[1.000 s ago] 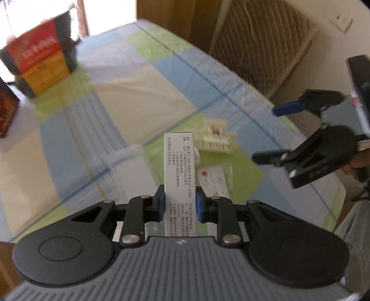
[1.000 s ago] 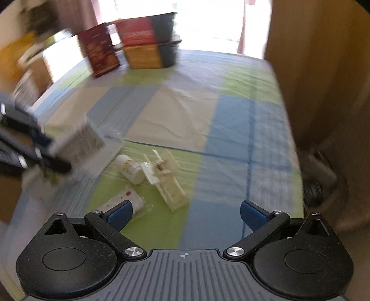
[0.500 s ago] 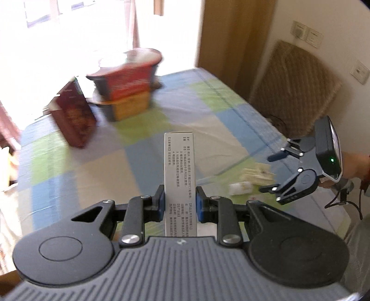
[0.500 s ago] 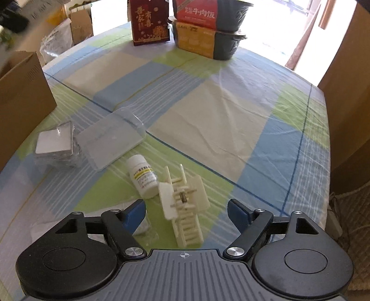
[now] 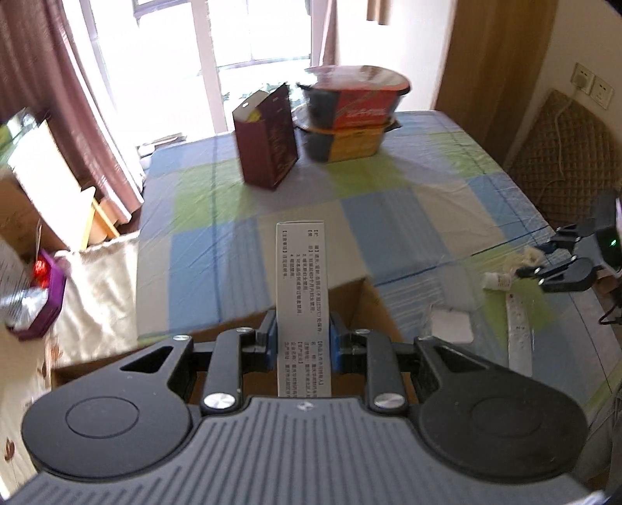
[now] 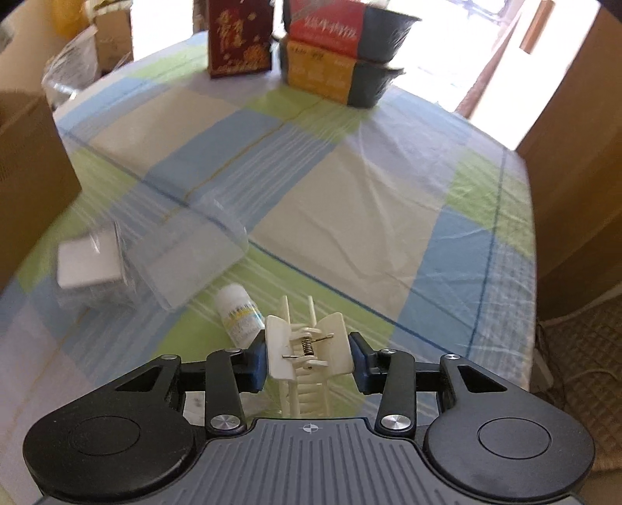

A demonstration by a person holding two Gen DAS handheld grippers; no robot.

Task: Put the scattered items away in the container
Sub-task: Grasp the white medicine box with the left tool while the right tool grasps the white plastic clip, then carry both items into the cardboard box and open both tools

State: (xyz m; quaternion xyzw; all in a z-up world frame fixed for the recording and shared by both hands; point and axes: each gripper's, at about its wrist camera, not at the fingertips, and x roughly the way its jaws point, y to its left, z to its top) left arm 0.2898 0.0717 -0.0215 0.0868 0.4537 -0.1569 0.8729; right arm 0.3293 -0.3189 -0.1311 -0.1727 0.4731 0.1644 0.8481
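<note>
My left gripper (image 5: 303, 342) is shut on a tall white printed carton (image 5: 301, 272) and holds it upright above an open cardboard box (image 5: 371, 307). In the right wrist view my right gripper (image 6: 307, 355) has its blue pads pressed on both wings of a cream hair claw clip (image 6: 307, 345) lying on the checked tablecloth (image 6: 350, 202). A small white pill bottle (image 6: 239, 314) lies just left of the clip. The same cardboard box (image 6: 31, 175) stands at the left edge of that view.
A clear plastic tray (image 6: 186, 264) and a white square pack in clear wrap (image 6: 87, 260) lie left of the bottle. A long white packet (image 5: 519, 334) lies nearby. At the far end stand a dark red box (image 6: 239, 37) and two stacked noodle bowls (image 6: 342, 50). A wicker chair (image 5: 563, 155) stands on the right.
My left gripper carried the carton from above the scattered items over to the cardboard box. My right gripper dropped to the hair clip and its fingers closed on it.
</note>
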